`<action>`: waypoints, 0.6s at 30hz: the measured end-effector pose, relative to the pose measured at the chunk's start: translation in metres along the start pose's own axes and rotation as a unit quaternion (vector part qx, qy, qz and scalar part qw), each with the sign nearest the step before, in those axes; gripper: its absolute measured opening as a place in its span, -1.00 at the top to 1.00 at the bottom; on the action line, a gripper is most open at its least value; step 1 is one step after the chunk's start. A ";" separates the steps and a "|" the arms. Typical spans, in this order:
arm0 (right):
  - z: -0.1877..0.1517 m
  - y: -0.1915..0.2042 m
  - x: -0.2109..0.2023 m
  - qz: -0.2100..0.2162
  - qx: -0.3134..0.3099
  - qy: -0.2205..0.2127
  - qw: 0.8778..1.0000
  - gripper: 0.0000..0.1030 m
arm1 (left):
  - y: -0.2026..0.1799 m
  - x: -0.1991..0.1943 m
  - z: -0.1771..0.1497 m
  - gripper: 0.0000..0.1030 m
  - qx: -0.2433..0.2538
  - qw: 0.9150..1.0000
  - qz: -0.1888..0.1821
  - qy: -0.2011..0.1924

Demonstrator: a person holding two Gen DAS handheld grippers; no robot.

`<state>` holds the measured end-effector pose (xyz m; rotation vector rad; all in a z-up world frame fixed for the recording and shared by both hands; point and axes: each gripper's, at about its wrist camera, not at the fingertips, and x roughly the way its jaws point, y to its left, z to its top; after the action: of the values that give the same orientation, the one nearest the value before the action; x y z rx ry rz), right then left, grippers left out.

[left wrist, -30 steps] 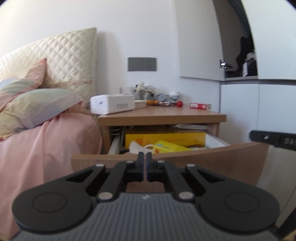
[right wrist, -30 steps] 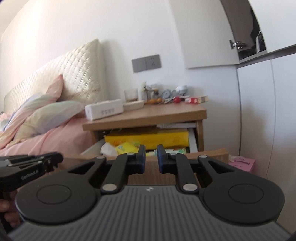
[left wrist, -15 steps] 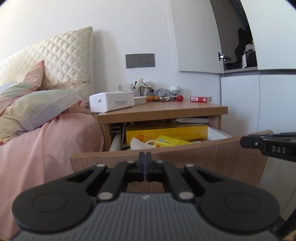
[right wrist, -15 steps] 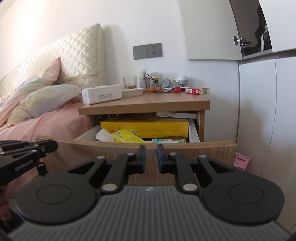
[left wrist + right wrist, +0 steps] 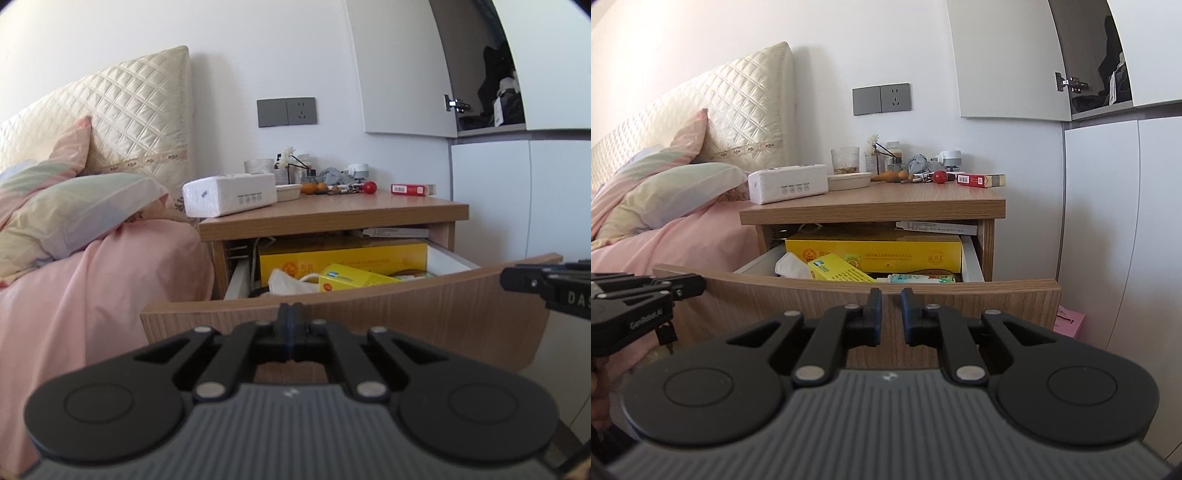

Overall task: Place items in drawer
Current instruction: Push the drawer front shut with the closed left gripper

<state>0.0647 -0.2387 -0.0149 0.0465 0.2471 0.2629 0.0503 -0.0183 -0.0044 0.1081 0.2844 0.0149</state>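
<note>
The light wooden bedside drawer (image 5: 857,295) stands open and part-filled, while the empty left gripper (image 5: 291,314), fingers pressed together, and barely parted, empty right gripper (image 5: 891,306) hover before it, items remaining on the nightstand top (image 5: 905,201).

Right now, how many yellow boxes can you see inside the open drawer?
2. A large yellow box stands across the back of the drawer. A small yellow box lies tilted in front of it, beside a white tissue. More may be hidden below.
</note>
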 end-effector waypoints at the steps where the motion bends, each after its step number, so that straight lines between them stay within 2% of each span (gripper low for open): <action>1: 0.000 0.000 0.001 0.000 0.000 0.000 1.000 0.75 | 0.000 0.001 0.000 0.98 0.000 1.000 0.000 0.000; 18: 0.018 0.000 0.049 -0.027 0.011 0.014 0.999 0.69 | -0.003 0.050 0.014 0.98 0.015 1.000 0.012 0.003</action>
<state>0.1146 -0.2256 -0.0089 0.0574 0.2794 0.2064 0.1021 -0.0212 -0.0048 0.1418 0.2892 0.0350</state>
